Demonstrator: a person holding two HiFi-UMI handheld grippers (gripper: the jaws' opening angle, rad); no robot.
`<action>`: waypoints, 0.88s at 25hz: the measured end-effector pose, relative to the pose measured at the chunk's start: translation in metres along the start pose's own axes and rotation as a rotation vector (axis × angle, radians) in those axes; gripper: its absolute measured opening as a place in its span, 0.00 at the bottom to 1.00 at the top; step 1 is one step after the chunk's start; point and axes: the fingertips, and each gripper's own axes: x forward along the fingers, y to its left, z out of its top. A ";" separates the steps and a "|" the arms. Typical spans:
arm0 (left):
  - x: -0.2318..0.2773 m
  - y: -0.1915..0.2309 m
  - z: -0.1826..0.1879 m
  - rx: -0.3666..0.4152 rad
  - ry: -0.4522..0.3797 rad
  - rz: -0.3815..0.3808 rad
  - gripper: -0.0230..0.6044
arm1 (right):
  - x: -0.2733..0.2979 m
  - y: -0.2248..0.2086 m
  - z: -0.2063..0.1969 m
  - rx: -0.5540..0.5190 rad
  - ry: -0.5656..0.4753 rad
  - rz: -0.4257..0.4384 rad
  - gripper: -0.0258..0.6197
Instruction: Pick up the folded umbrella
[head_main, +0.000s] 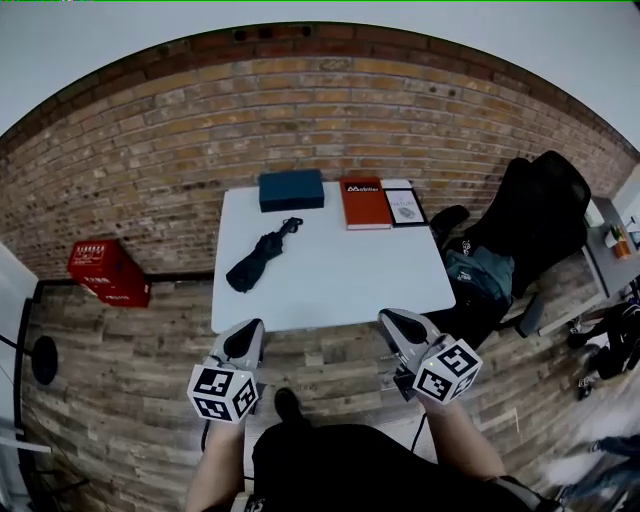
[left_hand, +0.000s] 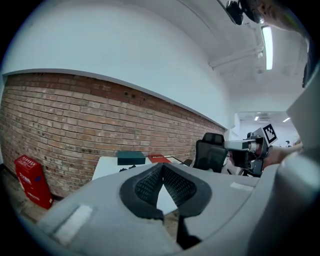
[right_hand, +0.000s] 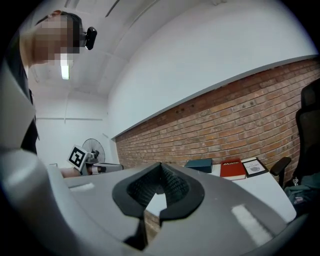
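Jaws closed, empty: left gripper (head_main: 244, 342), right gripper (head_main: 400, 326) short of table (head_main: 330, 285) near edge; folded umbrella (head_main: 255, 262) left-centre, bare surface around.

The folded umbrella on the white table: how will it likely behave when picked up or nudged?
Probably light for its size: the folded umbrella is a short, compact bundle. Its dark fabric looks loosely bunched, so it may squash under a grip. Lying on its side on the table, it might roll slightly if nudged.

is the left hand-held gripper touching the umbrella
Apart. The head view shows the left hand-held gripper at the near edge of the table, with bare white surface between it and the folded umbrella.
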 end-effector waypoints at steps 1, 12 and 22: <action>0.009 0.017 0.007 0.007 -0.005 -0.005 0.05 | 0.018 -0.003 0.005 -0.002 -0.002 -0.014 0.04; 0.070 0.152 0.046 0.009 0.008 -0.078 0.05 | 0.179 0.002 0.004 0.045 0.080 -0.045 0.04; 0.099 0.203 0.034 -0.035 0.061 -0.076 0.05 | 0.249 -0.007 -0.008 0.060 0.146 -0.005 0.04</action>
